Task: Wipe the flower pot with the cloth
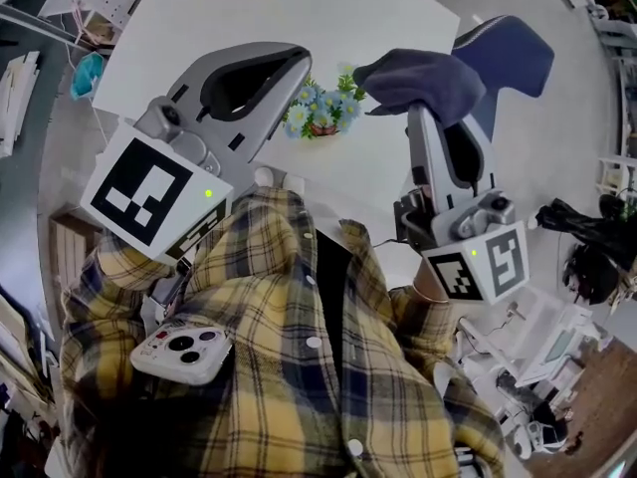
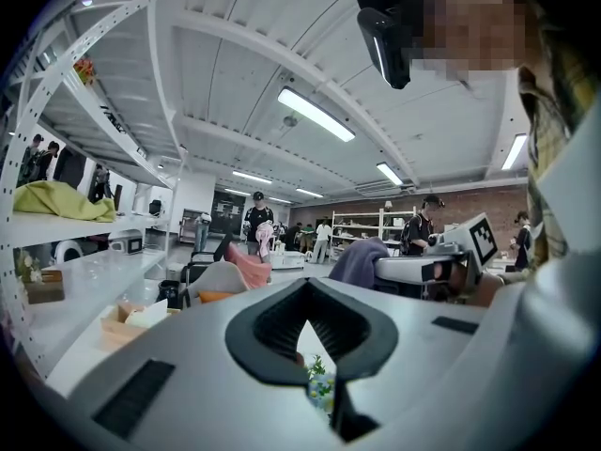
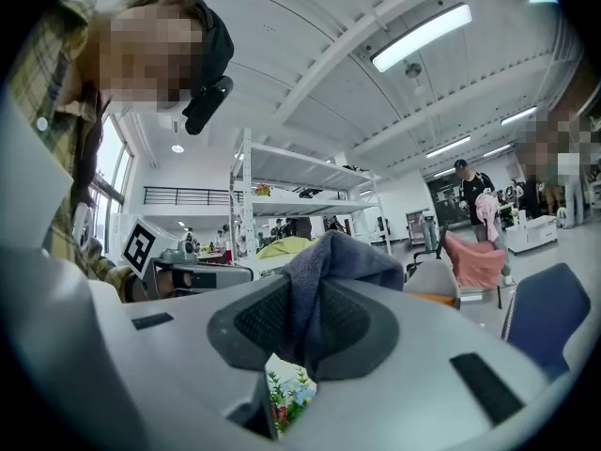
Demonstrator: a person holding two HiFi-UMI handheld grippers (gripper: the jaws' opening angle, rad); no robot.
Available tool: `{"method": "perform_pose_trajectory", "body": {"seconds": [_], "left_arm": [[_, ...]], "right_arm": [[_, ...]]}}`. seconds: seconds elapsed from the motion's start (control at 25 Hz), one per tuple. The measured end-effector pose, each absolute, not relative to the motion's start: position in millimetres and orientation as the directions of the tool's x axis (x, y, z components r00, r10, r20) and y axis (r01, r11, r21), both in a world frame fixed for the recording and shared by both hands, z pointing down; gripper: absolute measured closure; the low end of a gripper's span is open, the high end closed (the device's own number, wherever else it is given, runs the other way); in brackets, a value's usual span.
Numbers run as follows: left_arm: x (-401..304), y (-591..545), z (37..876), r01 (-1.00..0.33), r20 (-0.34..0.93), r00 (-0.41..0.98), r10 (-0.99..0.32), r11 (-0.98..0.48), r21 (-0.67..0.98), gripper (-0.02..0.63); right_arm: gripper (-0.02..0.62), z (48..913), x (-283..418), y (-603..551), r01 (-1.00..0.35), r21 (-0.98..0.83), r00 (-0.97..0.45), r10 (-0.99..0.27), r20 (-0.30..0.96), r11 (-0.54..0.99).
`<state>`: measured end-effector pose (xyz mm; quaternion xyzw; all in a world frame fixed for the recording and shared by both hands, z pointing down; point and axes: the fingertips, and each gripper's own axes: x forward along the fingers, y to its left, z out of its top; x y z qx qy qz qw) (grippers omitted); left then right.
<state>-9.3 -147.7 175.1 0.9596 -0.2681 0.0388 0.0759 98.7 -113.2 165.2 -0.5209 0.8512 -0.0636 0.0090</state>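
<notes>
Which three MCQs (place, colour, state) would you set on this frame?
1. In the head view the flower pot shows: A between left tongs and right tongs; B left of both; C right of both.
2. The cloth is: A yellow; B dark blue-grey; C white.
3. The right tongs are: A open, empty; B shut, empty; C shut on the cloth.
Answers: A, its flowers show between the tips; B, dark fabric drapes the right tongs; C, the right gripper view shows cloth pinched between the jaws.

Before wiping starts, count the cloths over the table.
1. The cloth hangs clamped in the jaws of the right gripper, above the table beside the flower pot; more may be hidden.
</notes>
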Motion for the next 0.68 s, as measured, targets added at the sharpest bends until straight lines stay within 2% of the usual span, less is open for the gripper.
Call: {"method": "perform_pose_trajectory", "body": {"seconds": [0.68], "left_arm": [[8.1, -136.6, 173.4, -0.518, 0.126, 0.854, -0.505, -0.847, 0.12, 0.6]], "right_arm": [[0.534, 161.8, 111.6, -109.2, -0.887, -0.119, -0.454, -0.889, 0.057, 0.446]]}}
